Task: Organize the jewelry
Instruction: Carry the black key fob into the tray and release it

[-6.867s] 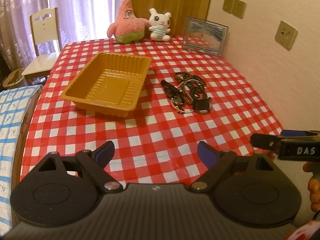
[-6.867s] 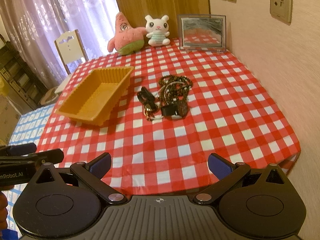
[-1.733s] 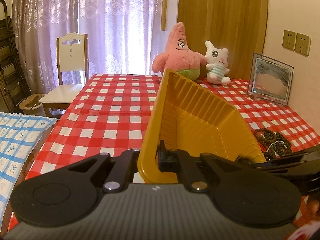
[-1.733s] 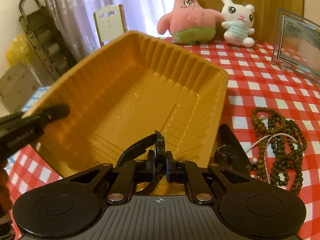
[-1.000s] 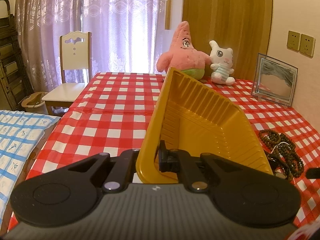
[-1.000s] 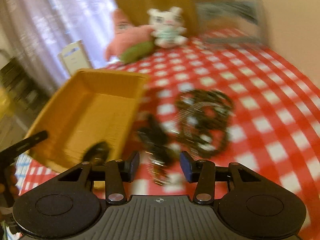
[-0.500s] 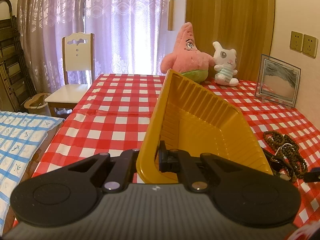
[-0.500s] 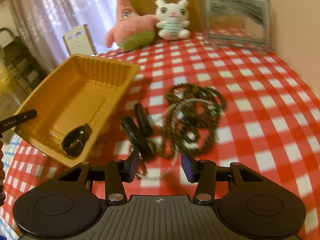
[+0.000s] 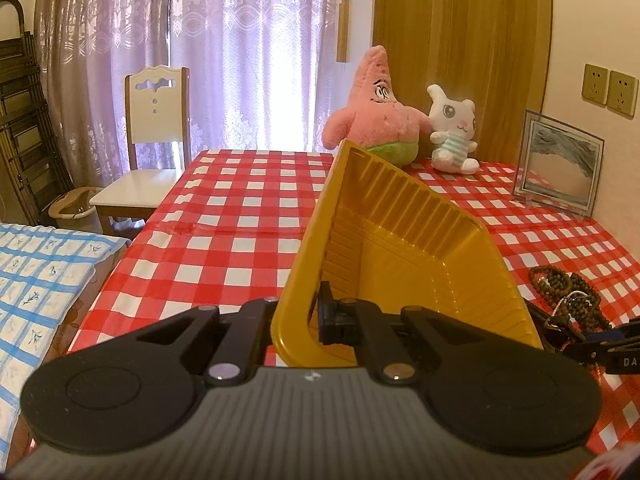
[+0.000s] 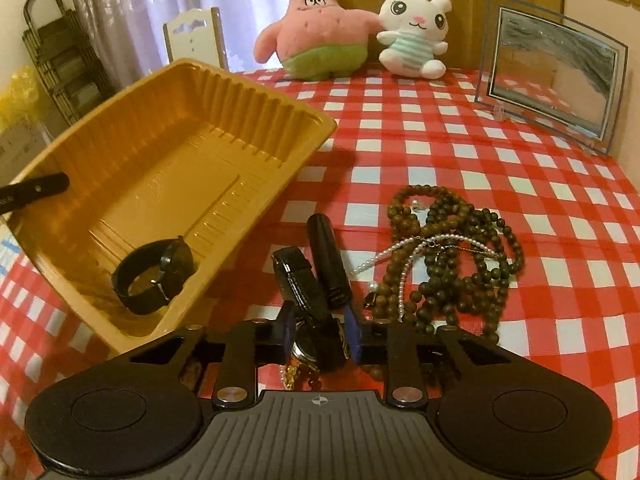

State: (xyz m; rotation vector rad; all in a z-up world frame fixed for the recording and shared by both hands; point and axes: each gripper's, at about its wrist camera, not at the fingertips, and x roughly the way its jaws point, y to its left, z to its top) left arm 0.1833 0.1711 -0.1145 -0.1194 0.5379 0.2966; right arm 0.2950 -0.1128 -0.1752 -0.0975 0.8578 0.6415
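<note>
Right gripper (image 10: 320, 330) closing around glossy black watch strap (image 10: 306, 292); left gripper (image 9: 298, 316) clamps ribbed yellow plastic tray (image 9: 400, 240).

"DA" on right tool (image 9: 624, 361), partly cut off

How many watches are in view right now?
2. One black watch lies inside the tilted yellow tray; a second black-strapped watch lies on the checked cloth between the right tongs. Others may hide under the beads.
</note>
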